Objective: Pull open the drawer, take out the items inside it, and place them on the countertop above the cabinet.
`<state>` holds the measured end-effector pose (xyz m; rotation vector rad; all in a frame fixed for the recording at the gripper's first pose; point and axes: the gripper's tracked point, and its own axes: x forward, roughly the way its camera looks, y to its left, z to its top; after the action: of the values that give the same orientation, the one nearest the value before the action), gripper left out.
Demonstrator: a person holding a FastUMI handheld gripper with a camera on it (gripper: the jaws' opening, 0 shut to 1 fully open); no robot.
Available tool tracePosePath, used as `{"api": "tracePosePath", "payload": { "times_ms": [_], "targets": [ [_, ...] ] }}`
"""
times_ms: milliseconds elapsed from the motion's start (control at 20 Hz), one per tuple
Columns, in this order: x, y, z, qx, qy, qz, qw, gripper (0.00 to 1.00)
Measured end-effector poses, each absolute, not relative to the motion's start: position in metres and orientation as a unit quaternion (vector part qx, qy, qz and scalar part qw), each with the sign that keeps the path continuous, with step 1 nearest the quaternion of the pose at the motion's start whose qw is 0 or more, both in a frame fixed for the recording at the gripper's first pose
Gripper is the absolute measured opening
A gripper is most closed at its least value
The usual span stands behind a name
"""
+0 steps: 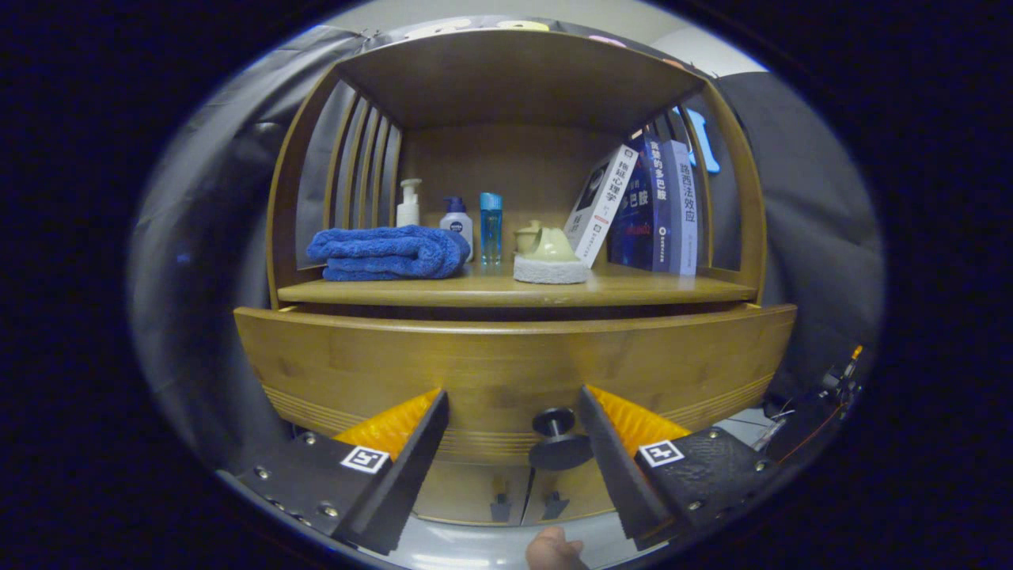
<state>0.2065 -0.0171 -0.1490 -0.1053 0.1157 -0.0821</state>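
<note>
A wooden cabinet stands straight ahead with its drawer front [506,372] filling the width between me and the shelf. A thin dark slit runs along the drawer's top edge, so it looks pulled out a little; its inside is hidden. The drawer's dark round knob [558,439] sits low on the front, between my fingers and close to the right one. My gripper [514,431] is open, the fingers spread wide and touching nothing. The countertop [633,291] above the drawer is a wooden shelf surface.
On the countertop lie a folded blue towel [388,253], a white pump bottle [408,203], a small white bottle [457,222], a blue bottle [491,228], a pale teapot on a round mat [550,257] and several leaning books [641,206]. Lower cabinet doors [522,495] sit beneath the drawer. A fingertip [554,550] shows below.
</note>
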Motion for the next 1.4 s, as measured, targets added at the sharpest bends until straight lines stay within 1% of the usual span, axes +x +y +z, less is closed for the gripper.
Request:
{"api": "tracePosePath", "payload": {
  "times_ms": [300, 600, 950, 1050, 1200, 1400],
  "targets": [
    [0.222, -0.018, -0.148, -0.053, 0.055, -0.041, 0.996, 0.99],
    [0.241, -0.017, -0.148, -0.049, 0.069, -0.041, 0.996, 0.99],
    [0.245, -0.017, -0.149, -0.047, 0.078, -0.042, 0.995, 0.99],
    [0.239, -0.028, -0.151, -0.037, 0.090, -0.070, 0.993, 0.99],
    [0.224, -0.029, -0.148, 0.000, 0.086, -0.076, 0.993, 0.98],
    [0.192, -0.025, -0.146, -0.002, 0.082, -0.069, 0.994, 0.98]
  ]
}}
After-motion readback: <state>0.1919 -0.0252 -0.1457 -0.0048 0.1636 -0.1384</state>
